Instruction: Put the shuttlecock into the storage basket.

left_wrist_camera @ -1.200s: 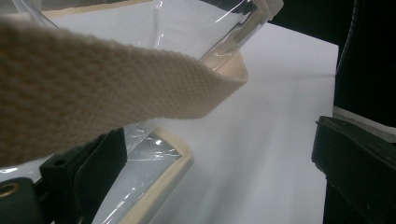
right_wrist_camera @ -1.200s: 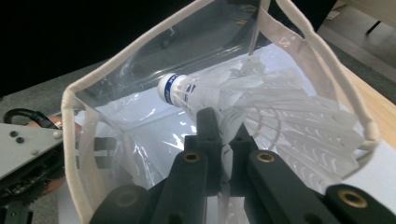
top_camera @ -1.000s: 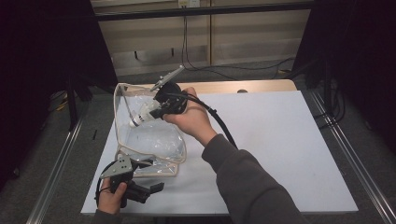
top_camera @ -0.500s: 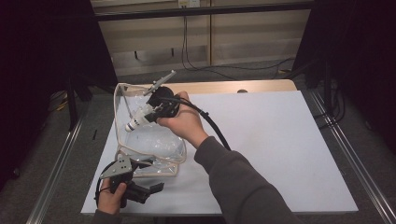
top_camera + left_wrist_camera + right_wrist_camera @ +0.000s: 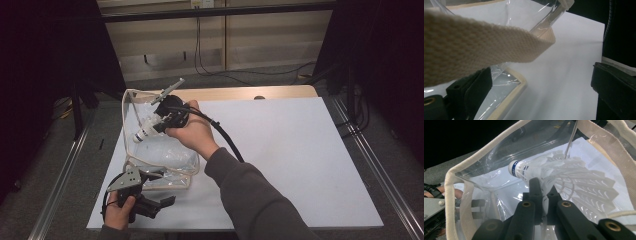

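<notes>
A white feathered shuttlecock (image 5: 144, 132) with a blue band on its cork (image 5: 517, 168) is pinched by its feathers in my right gripper (image 5: 159, 125), whose jaws are shut on it (image 5: 542, 185). It hangs cork-first, tilted to the left, at the open mouth of a clear plastic tote bag (image 5: 167, 159) with cream webbing trim (image 5: 474, 162). My left gripper (image 5: 161, 190) sits at the bag's near corner with its jaws wide apart (image 5: 541, 71). A cream strap (image 5: 486, 47) crosses just above them, and the bag's film (image 5: 499, 82) lies by the left jaw.
The bag lies at the left of a white tabletop (image 5: 300, 150), close to its left edge. A black cable (image 5: 227, 137) trails from the right gripper across the table. Metal rails (image 5: 65, 180) run along both sides, with dark floor beyond.
My right gripper has carried the shuttlecock a little down and to the left, toward the bag's mouth. The left gripper has stayed put.
</notes>
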{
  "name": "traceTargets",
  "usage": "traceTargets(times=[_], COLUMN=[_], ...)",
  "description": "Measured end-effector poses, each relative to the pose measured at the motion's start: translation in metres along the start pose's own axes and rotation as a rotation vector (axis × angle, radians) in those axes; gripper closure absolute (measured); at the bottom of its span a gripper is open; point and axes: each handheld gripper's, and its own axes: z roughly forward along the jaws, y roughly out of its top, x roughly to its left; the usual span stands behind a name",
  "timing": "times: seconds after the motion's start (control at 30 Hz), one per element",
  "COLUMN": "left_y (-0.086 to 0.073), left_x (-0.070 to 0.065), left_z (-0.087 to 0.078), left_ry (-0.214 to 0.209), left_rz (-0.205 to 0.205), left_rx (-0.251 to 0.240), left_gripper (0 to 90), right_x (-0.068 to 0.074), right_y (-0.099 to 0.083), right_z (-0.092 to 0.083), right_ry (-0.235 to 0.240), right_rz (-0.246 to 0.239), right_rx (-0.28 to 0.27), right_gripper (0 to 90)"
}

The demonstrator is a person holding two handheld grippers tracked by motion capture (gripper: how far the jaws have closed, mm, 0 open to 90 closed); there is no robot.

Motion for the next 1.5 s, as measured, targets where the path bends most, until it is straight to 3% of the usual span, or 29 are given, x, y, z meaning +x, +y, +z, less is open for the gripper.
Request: traceTargets(times=[1.5], left_y=[0.000], left_x=[0.000], left_z=[0.000], left_ry=[-0.008], left_rz=[-0.003], left_rx=[-0.001], left_gripper=[3.6], right_x=[0.000], right_y=[-0.004], right_z=[0.042], right_ry=[0.011], right_rz=[0.014], right_rx=[0.046], right_gripper=[88.4])
